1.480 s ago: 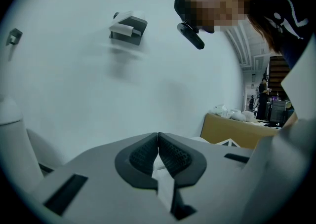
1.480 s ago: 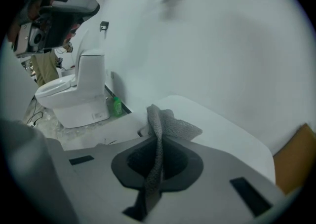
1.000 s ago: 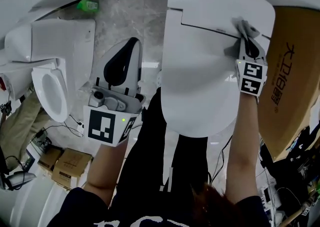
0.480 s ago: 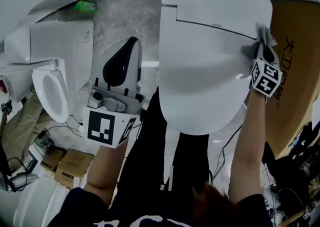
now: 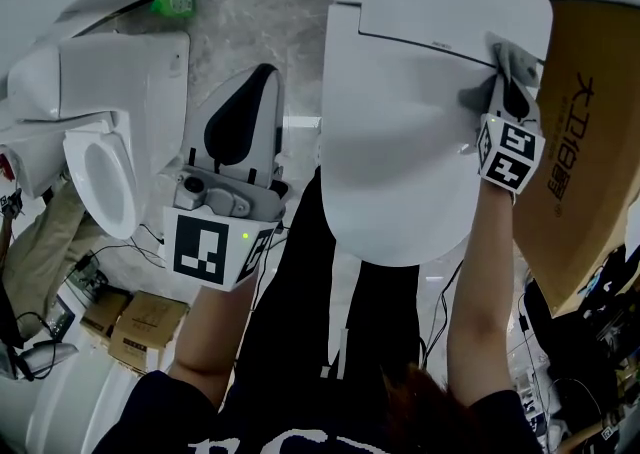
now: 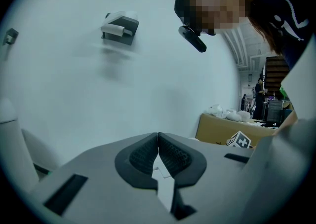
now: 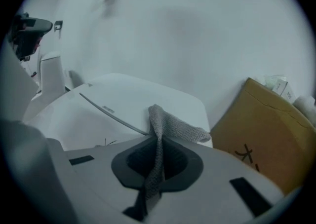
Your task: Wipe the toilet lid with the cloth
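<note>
Seems mid-wipe: pinches the cloth (image 5: 516, 62) in the right gripper (image 5: 508, 80) against the lid (image 5: 400, 142) at its far right edge by the hinge seam, with the left gripper (image 5: 258, 92) closed on nothing, well off left; probably leaves most of the lid to cover.

I see the toilet lid (image 5: 400, 152) bare and open toward the frame's centre. On the right, a cardboard box (image 5: 585, 162) stands just beside its edge, so my right gripper (image 5: 508, 92) has little room there.
</note>
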{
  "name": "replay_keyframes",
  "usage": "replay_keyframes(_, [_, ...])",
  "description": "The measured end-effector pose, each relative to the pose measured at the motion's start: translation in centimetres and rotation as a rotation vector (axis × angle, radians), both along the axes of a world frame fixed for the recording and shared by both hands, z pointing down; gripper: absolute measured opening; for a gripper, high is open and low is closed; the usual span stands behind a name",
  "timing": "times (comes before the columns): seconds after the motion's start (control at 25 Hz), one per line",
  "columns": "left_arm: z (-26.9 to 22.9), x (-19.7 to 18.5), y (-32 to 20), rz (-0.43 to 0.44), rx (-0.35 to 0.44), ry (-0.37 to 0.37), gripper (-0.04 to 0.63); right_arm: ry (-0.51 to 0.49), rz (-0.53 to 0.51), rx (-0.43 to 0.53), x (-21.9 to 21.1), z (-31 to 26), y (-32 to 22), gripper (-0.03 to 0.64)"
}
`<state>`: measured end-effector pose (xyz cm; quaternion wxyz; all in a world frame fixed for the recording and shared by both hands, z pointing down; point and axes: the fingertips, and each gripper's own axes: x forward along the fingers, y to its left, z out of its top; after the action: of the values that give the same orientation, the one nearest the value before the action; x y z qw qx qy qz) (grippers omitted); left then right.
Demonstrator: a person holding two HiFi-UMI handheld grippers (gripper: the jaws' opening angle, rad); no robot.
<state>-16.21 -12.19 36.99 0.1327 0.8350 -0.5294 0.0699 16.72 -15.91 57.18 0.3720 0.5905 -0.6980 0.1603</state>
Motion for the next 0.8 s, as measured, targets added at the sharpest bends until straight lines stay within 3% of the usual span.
replay_keyframes(0.36, [-0.1,-0.8,0.2,-0.016,0.000,-0.007,0.021,-0.084,-0.245,0.001,-14.2,-0.6,-0.7,0.025])
replay_keyframes(0.8, [0.4,-1.0,0.8,-0.025,-0.010,-0.013,0.021,-0.116,-0.483,-0.026,-25.5,-0.7,-0.2,0.025])
